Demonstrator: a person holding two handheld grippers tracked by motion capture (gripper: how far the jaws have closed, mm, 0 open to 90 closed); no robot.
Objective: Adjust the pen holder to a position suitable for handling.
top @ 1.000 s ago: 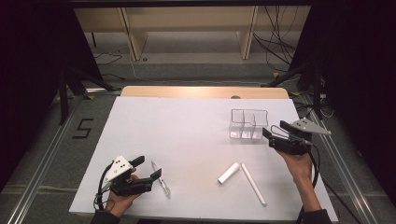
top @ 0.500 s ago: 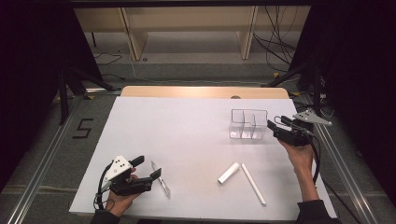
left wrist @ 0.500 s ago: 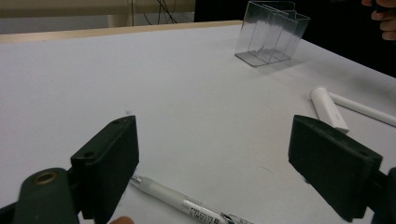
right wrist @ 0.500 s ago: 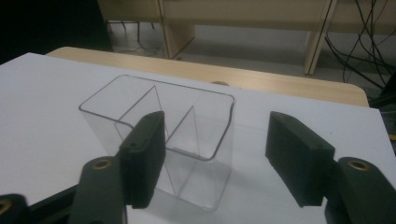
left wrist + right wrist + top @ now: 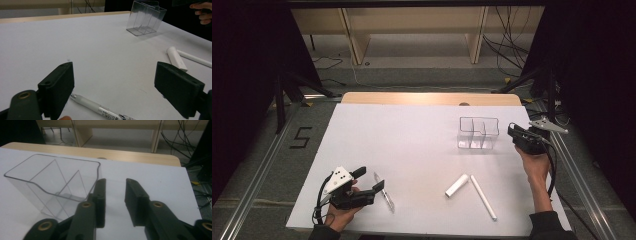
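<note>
Beside the clear divided organizer (image 5: 478, 134), the right tongs (image 5: 115, 195) have just been closing, now narrow and empty. Well apart from it, the left tongs (image 5: 113, 85) stand wide over a pen (image 5: 100, 108).

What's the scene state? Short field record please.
surface: white table
clear organizer: upright, far right, empty
left gripper: jaws wide open, straddling pen, not pressing it
right gripper: beside the organizer, jaws have just been closing, nothing between them
white tube: lying near front
white rod: lying just right of the tube
</note>
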